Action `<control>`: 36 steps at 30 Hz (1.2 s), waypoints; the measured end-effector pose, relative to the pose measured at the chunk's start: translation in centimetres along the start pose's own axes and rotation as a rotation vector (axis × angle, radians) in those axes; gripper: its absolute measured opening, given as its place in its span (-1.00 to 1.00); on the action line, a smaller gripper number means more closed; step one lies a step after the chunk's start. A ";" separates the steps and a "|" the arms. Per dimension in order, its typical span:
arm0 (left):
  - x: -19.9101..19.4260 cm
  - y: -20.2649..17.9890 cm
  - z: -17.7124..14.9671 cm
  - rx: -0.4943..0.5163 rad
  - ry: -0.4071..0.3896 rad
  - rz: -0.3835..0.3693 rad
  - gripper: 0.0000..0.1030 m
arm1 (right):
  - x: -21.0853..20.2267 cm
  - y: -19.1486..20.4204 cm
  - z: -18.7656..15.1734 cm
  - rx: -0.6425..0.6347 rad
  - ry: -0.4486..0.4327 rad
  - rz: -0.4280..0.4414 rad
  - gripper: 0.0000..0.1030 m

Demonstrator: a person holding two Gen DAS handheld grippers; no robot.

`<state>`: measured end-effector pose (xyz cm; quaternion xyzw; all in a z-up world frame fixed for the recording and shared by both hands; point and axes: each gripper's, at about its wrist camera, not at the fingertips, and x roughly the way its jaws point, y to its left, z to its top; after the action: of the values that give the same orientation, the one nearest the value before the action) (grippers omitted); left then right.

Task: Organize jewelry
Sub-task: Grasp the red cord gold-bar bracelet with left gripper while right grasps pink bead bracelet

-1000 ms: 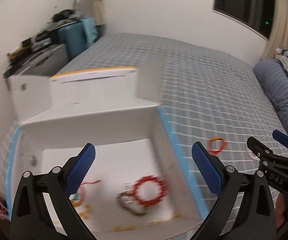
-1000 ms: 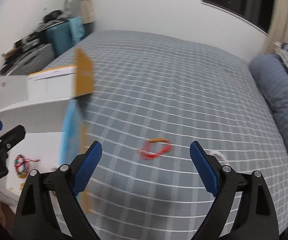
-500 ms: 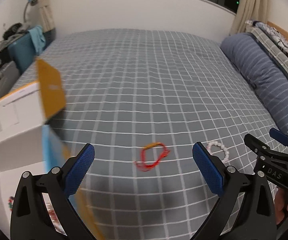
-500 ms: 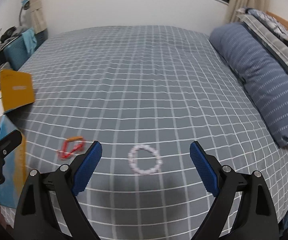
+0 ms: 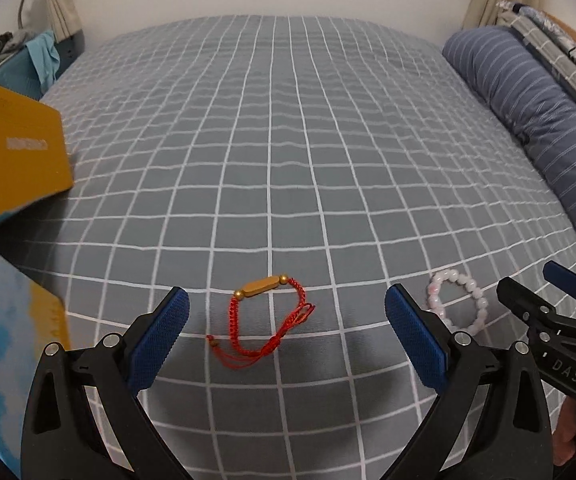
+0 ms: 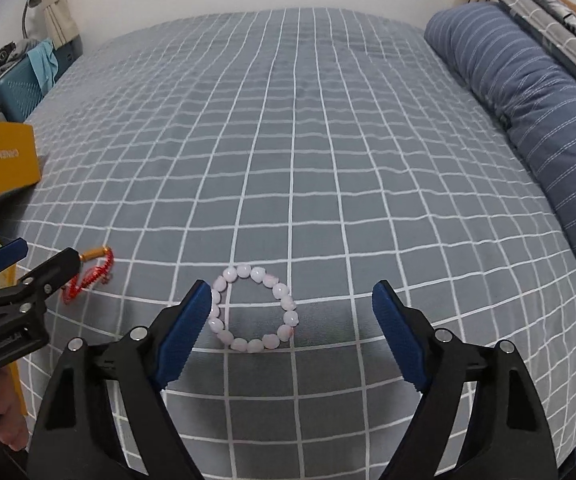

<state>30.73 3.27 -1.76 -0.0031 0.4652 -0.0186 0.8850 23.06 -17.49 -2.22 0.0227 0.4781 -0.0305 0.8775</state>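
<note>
Currently: two loose pieces on the grey bedspread with white grid lines [image 5: 288,152], neither gripped.
Left gripper [image 5: 286,332]: blue-padded fingers wide apart, nothing between the pads, framing the red piece in the lower centre of the left wrist view.
Right gripper [image 6: 291,322]: fingers likewise wide apart, holding nothing, framing the pink piece in the lower centre of the right wrist view.
Red woven cord bracelet with gold bar bead [image 5: 270,320]: flat on the bedspread, loose cord ends trailing toward the lower left; also seen at left edge of the right wrist view [image 6: 88,274], partly hidden behind the left gripper.
Pale pink round-bead bracelet [image 6: 254,308]: open ring lying flat, near the left-hand pad in the right wrist view; lower right of the left wrist view [image 5: 458,304], partly behind a finger.
Spacing: bracelets near each other, not touching.
Yellow cardboard box flap with white lettering [image 5: 12,160]: left edge of frame, tilted; light blue card panel [image 5: 4,344] below it in lower left. Box interior not visible, contents unknown.
Background: blue striped bolster pillow [image 5: 536,128] at right; teal suitcase [image 6: 16,92] at upper left.
Done: cannot tell from these views.
Left: both bracelets not yet picked up; judged at least two pick-and-place moves outstanding, presumably toward the box.
Stage judged: approach before grasp, each gripper lined up over its own bracelet.
</note>
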 end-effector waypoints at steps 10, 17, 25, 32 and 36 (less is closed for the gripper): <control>4.1 0.7 -0.9 -0.002 0.059 0.014 0.87 | 3.4 0.1 -0.6 -0.001 0.080 0.006 0.27; 5.7 1.3 -1.1 -0.007 0.093 -0.003 0.59 | 4.7 0.0 -1.0 0.009 0.123 0.024 -0.12; 6.0 1.3 -1.2 -0.005 0.117 -0.010 -0.21 | 5.1 0.2 -1.0 0.002 0.141 0.021 -0.55; 5.5 0.6 -1.2 0.021 0.124 -0.005 -0.83 | 5.2 0.5 -0.5 0.004 0.149 0.023 -0.79; 5.3 0.8 -1.2 0.016 0.120 -0.020 -0.83 | 5.0 0.4 -0.5 0.007 0.144 0.026 -0.79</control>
<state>32.72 3.90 -6.80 0.0003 0.5170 -0.0311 0.8554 25.36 -17.18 -6.73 0.0342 0.5395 -0.0192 0.8411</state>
